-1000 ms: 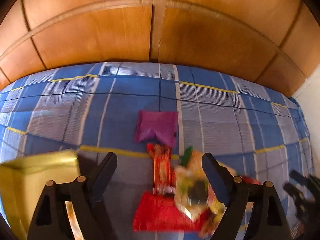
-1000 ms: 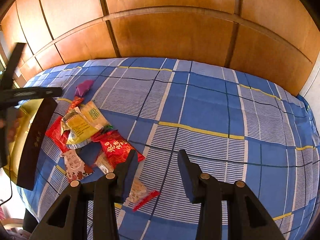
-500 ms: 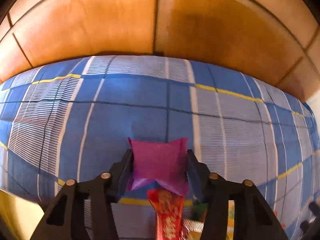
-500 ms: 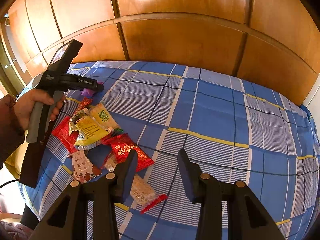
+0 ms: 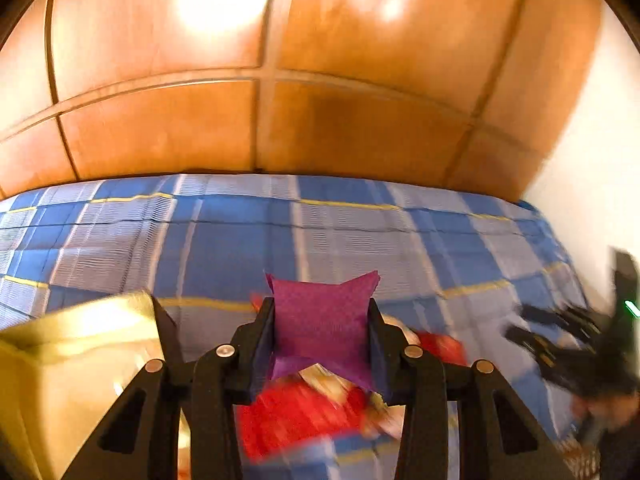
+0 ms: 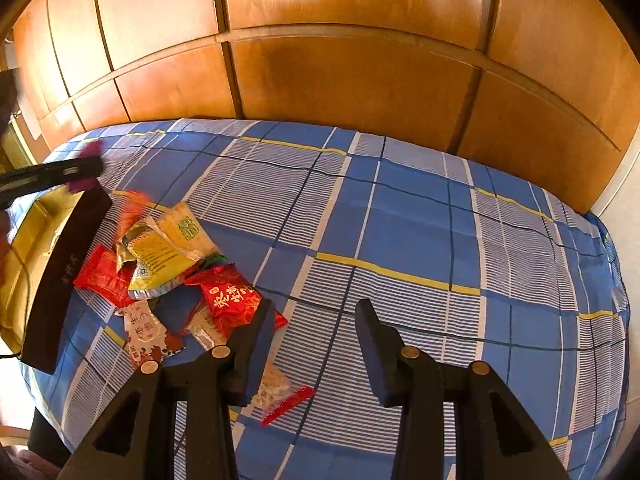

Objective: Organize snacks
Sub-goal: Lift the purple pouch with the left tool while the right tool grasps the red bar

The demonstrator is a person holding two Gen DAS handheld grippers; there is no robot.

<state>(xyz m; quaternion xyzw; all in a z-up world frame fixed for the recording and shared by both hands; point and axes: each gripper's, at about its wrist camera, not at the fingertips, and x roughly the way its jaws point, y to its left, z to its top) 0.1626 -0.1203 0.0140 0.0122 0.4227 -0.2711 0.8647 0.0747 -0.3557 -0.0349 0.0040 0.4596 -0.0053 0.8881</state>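
My left gripper [image 5: 321,334] is shut on a purple snack packet [image 5: 322,320] and holds it above the bed. It shows far left in the right wrist view [image 6: 86,172], over the edge of a gold box [image 6: 24,248]. The same gold box [image 5: 76,360] lies at lower left in the left wrist view. A pile of snack packets [image 6: 160,264], red, yellow and white, lies on the blue plaid bedspread [image 6: 400,232]. My right gripper [image 6: 316,344] is open and empty, above the bedspread just right of the pile.
A wooden panelled headboard [image 6: 340,80] runs along the far side of the bed. A black lid [image 6: 64,276] leans at the gold box's edge. A small clear packet with a red strip [image 6: 280,392] lies near my right gripper. A white wall [image 5: 592,160] is at right.
My left gripper moved forward over the purple packet, shut on it and lifted it back toward the gold box. My right gripper stayed open and hardly moved.
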